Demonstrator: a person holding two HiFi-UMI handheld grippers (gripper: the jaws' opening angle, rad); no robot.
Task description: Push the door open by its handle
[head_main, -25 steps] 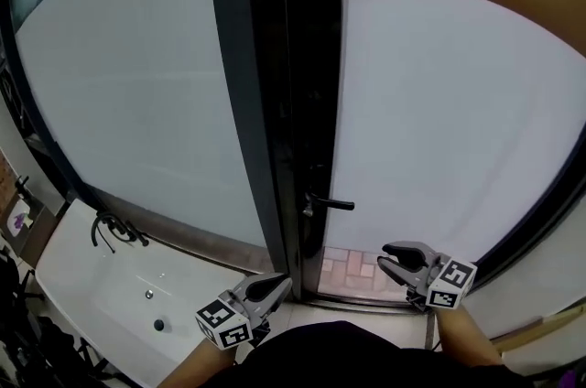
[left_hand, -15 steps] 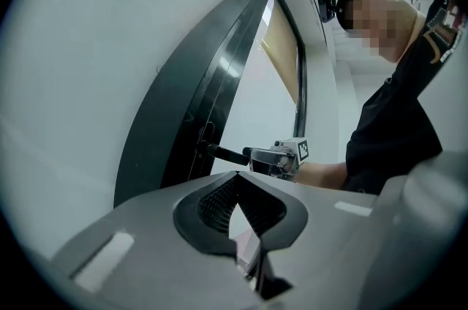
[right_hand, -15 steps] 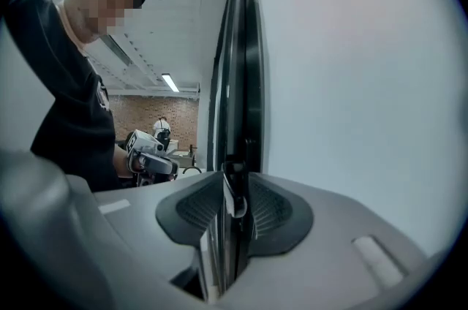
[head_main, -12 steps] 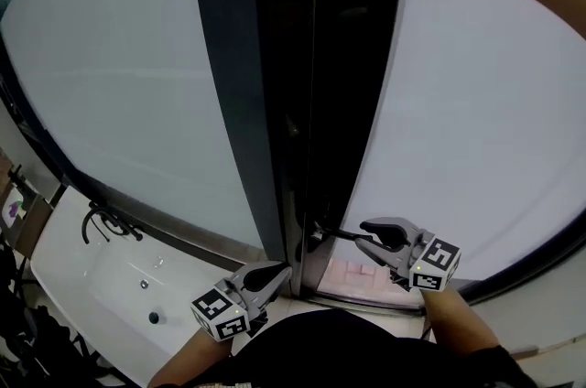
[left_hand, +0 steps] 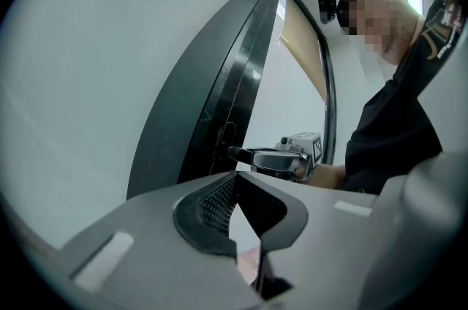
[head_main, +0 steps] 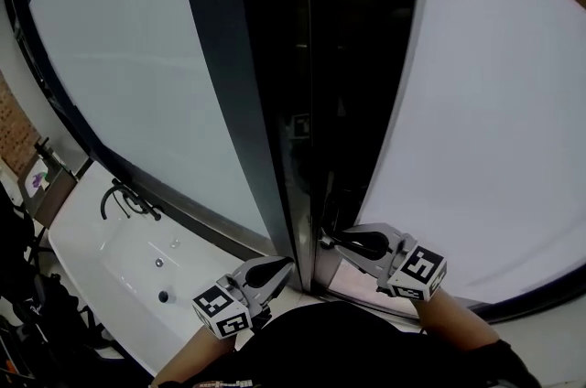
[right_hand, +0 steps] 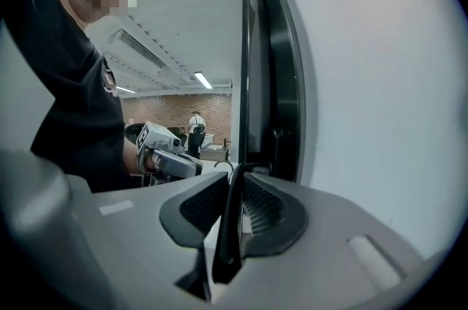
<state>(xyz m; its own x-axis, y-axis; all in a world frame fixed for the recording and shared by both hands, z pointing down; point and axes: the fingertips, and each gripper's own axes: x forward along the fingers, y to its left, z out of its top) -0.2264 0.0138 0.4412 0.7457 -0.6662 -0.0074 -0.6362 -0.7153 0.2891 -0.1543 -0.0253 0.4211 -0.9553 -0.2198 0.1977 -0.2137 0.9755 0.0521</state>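
Right tool (head_main: 333,240) clamped on door handle (right_hand: 233,208), left tool (head_main: 280,266) closed, idle; an off-axis push could slip the grip.

The right tool (head_main: 337,240) reaches the dark edge of the white door (head_main: 494,130), at its barely visible handle (head_main: 322,236). The left tool (head_main: 277,267) hangs lower, beside the dark frame (head_main: 229,84). A white sink (head_main: 110,249) lies far left
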